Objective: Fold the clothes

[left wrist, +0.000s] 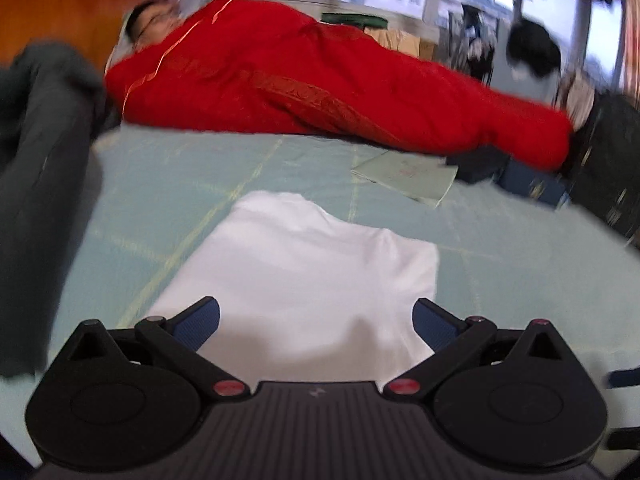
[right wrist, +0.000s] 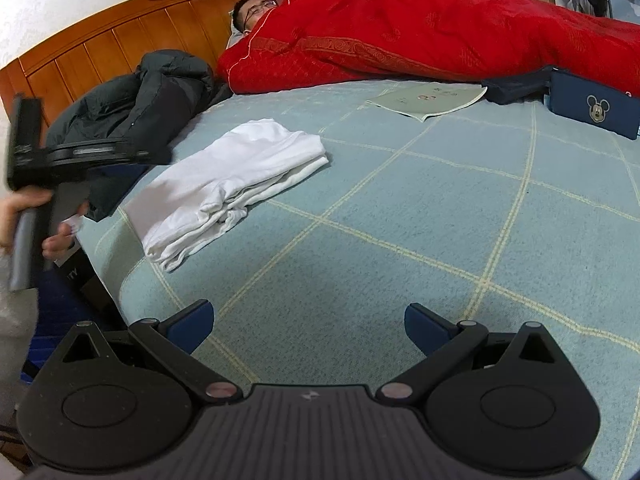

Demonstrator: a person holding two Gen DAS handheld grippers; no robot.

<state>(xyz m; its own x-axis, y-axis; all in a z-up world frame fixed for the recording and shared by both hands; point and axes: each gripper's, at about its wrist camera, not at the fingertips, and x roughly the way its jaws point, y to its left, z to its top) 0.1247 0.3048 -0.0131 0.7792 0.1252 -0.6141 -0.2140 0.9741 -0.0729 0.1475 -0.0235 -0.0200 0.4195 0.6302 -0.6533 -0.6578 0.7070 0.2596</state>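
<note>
So the white garment [right wrist: 236,184] was lying folded up into a thick rectangle on the bed [right wrist: 400,240], on that pale blue cover with the yellowish grid lines, close to the edge on the person's left and roughly halfway between the headboard [right wrist: 120,32] and the foot. You could see the stacked layers along its near edge from the right wrist view.

The left tongs [left wrist: 316,322] were spread wide with nothing between them, hovering just over the near end of the white garment, blue pads out to either side of it. From the right camera you could also see the left tongs side-on at the bed's left edge, with the hand [right wrist: 36,220] wrapped around the grip. That view was pretty motion-blurred.

The right tongs [right wrist: 308,326] were wide apart too, gripping nothing, sitting over bare cover well apart from the garment, further toward the middle of the bed.

Other stuff on the bed: a dark jacket [right wrist: 136,96] bunched up by the headboard corner just beyond the white garment, someone lying under a big red quilt [right wrist: 420,32] along the far side, a pale green booklet [right wrist: 428,100] next to the quilt, and a navy pouch [right wrist: 592,106] with a cartoon mouse on it near the booklet.
</note>
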